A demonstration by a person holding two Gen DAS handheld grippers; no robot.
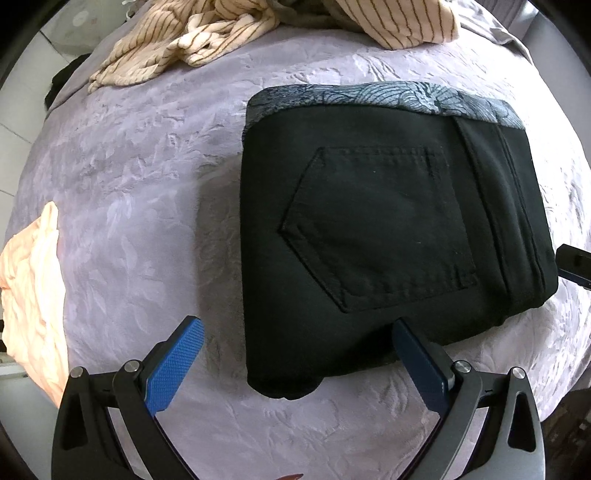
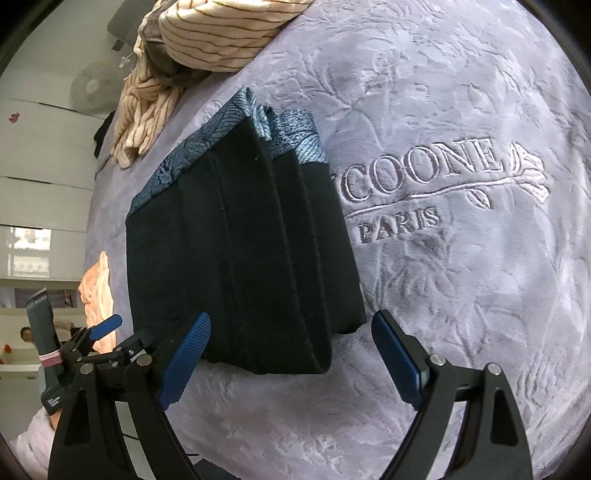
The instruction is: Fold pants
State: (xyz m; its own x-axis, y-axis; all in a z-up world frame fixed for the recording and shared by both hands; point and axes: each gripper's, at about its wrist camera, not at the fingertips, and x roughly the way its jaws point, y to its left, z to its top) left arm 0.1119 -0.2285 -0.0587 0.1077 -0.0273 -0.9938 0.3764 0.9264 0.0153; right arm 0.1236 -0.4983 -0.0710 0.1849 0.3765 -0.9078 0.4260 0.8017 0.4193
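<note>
The black pants point(image 1: 388, 236) are stacked in a compact folded bundle on the lilac blanket point(image 1: 140, 177), pocket up. Both the left gripper point(image 1: 295, 332) and right gripper point(image 2: 290, 325) are held apart, empty, evidently released since folding looks complete.

Striped garment point(image 1: 236, 33) cropped at top
</note>
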